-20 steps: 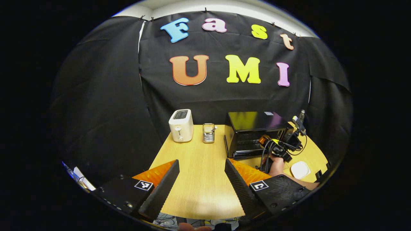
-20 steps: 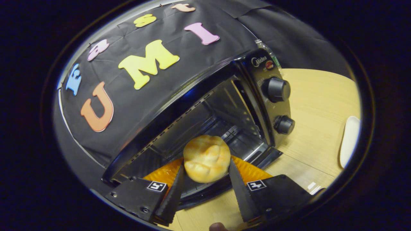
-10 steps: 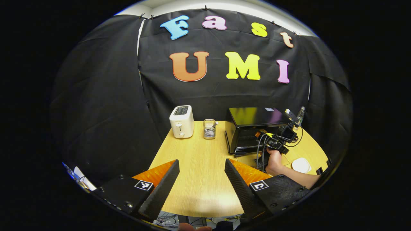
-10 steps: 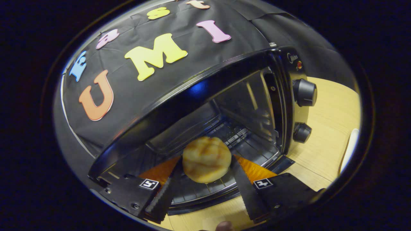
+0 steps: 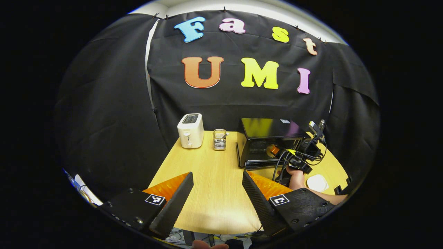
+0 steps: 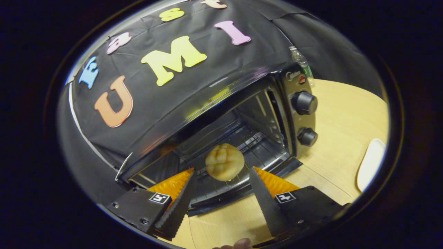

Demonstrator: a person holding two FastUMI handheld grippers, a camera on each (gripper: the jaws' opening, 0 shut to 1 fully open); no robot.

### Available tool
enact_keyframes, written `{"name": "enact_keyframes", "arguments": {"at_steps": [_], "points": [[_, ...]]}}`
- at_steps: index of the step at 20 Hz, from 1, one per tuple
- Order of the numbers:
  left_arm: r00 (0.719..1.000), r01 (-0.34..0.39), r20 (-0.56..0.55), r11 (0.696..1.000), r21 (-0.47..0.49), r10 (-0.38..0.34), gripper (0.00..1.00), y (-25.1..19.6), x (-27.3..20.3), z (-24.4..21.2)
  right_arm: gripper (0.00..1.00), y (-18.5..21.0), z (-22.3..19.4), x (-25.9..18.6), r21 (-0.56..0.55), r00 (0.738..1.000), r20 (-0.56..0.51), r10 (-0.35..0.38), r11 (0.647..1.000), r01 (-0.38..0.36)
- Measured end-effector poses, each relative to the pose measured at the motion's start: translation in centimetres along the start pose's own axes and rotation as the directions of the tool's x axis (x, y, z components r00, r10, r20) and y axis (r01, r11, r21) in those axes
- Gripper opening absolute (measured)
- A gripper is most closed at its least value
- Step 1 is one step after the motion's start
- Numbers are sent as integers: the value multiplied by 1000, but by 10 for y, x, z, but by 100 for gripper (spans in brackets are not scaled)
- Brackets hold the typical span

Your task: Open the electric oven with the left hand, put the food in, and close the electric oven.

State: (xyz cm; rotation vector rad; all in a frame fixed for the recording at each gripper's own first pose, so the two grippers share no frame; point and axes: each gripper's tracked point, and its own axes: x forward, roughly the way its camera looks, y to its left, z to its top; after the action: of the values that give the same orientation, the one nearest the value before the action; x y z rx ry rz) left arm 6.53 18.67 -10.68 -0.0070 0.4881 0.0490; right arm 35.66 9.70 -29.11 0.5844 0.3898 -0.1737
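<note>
The black electric oven (image 6: 225, 114) stands open, its door folded down. A round golden bun (image 6: 224, 162) rests on the wire rack inside, near the front. My right gripper (image 6: 221, 174) is open just outside the oven mouth, its fingers (image 6: 180, 200) apart on either side of the bun and not touching it. In the left gripper view the oven (image 5: 268, 140) stands at the back right of the table, with the right gripper and a hand (image 5: 297, 169) in front of it. My left gripper (image 5: 217, 176) hangs open over the table's near edge, holding nothing.
A white toaster (image 5: 190, 130) and a small metal rack (image 5: 219, 139) stand at the back of the wooden table (image 5: 214, 180). A white dish (image 5: 316, 182) lies right of the oven, and shows as white dish (image 6: 370, 164). Two knobs (image 6: 304, 102) sit on the oven's right panel.
My right gripper has let go of the bun, opened, and drawn back from the oven; the bun stays on the rack. The left gripper shifted slightly.
</note>
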Motion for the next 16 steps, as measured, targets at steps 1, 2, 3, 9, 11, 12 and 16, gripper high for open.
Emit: {"name": "enact_keyframes", "arguments": {"at_steps": [1, 2, 3, 9, 11, 12, 16], "points": [[1000, 6, 0, 1000, -8, -6, 94, -5, 0, -2, 94, -3, -3, -11, -5, 1000, -11, 6, 1000, -6], [1000, 10, -5, 1000, -14, -10, 94, -8, 0, -6, 94, -6, -3, -23, -2, 1000, -18, 14, 1000, -14], [1000, 16, -14, 1000, -22, -16, 94, -13, 1, -12, 94, -9, -1, -34, -4, 999, -27, 23, 1000, -23], [988, 103, -114, 993, -58, -109, 94, -57, 13, -55, 94, -40, 8, -109, -37, 996, -85, 27, 999, -30], [982, 116, -143, 993, -37, -120, 94, -66, 20, -69, 94, -43, 9, -136, -92, 995, -97, 37, 995, -46], [981, 111, -158, 993, -29, -114, 94, -66, 23, -75, 94, -44, 9, -149, -121, 994, -102, 47, 991, -59], [971, 123, -204, 992, -41, -129, 94, -80, 31, -97, 94, -50, 10, -195, -221, 991, -114, 63, 971, -88]]}}
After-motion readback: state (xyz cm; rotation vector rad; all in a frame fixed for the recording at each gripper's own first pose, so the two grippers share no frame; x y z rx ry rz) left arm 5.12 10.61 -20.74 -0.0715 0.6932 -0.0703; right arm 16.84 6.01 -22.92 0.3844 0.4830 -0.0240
